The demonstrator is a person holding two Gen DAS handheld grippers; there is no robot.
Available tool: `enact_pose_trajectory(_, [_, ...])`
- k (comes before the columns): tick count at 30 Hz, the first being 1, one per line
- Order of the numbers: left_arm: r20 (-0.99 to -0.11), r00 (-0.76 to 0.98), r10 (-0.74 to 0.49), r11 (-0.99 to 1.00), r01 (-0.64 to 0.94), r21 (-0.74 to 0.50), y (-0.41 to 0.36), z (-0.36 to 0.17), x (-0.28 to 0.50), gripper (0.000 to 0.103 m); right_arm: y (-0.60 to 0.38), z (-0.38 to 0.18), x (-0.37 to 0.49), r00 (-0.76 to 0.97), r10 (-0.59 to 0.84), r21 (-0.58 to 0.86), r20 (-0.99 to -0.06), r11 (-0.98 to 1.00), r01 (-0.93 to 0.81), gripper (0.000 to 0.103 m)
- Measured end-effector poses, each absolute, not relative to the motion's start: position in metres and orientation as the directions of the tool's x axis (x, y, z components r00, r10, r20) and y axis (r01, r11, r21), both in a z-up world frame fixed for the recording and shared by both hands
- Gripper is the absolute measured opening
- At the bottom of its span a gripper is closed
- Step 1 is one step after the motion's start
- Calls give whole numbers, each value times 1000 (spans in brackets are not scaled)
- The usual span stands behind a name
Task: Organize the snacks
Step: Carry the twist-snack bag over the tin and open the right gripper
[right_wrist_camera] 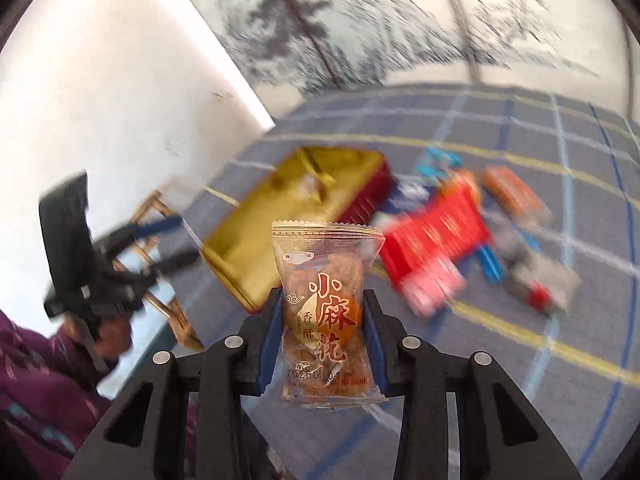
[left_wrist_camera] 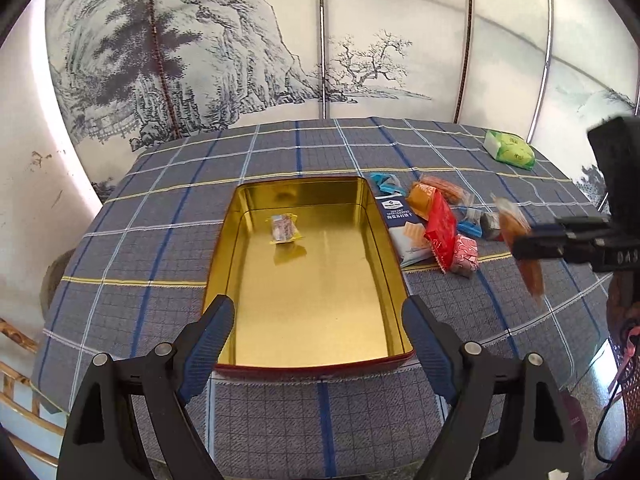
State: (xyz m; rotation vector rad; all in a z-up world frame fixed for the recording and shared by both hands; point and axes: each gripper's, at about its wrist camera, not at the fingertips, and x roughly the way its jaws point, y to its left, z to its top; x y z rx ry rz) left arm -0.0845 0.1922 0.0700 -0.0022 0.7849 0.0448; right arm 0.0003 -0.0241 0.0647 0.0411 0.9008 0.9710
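Plaid-clothed table (left_wrist_camera: 160, 264) before an ink-landscape screen (left_wrist_camera: 192, 60), bearing a gold tin (left_wrist_camera: 312, 280) mid-table with one small wrapped snack (left_wrist_camera: 283, 230) inside near its far-left corner. Left gripper (left_wrist_camera: 318, 344) spread wide at the tin's near edge. Right gripper (right_wrist_camera: 323, 332) clamped on a clear brown twist-snack packet (right_wrist_camera: 326, 308), aloft off the table's right side, past the snack pile (left_wrist_camera: 436, 220) beside the tin's right wall.

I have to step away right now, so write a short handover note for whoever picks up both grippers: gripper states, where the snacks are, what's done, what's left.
Left gripper: open, empty, hovering at the near end of the gold tin.
Right gripper: shut on a clear twisted-dough snack packet, held in the air to the right of the tin.
Done: one small wrapped snack lies in the tin.
Left: drop the held packet in, then move the snack pile on the checked cloth right of the tin. A green packet sits apart at the far right corner.
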Motion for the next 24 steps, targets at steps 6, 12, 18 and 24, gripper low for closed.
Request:
enact_pose_trajectory(6, [-686,724,63,997,-71,17,199,74,-99,87,38,78,38,191,764,456,-616,544,-704,39])
enact_pose_trajectory(12, [-678,732,70,997,-82,14,204,76,-103,89,89,64,78,154,740,482,-655,566,-669,39])
enact_pose_trajectory(18, [-695,715,78,995,-99,10,214,70,-101,91,121,48,114,155,704,476,-693,608,-635,39])
enact_pose_trajectory(24, [-715,694,81,995,-101,14,221,61,-100,93,137,30,134,147,677,477,-721,639,-604,39])
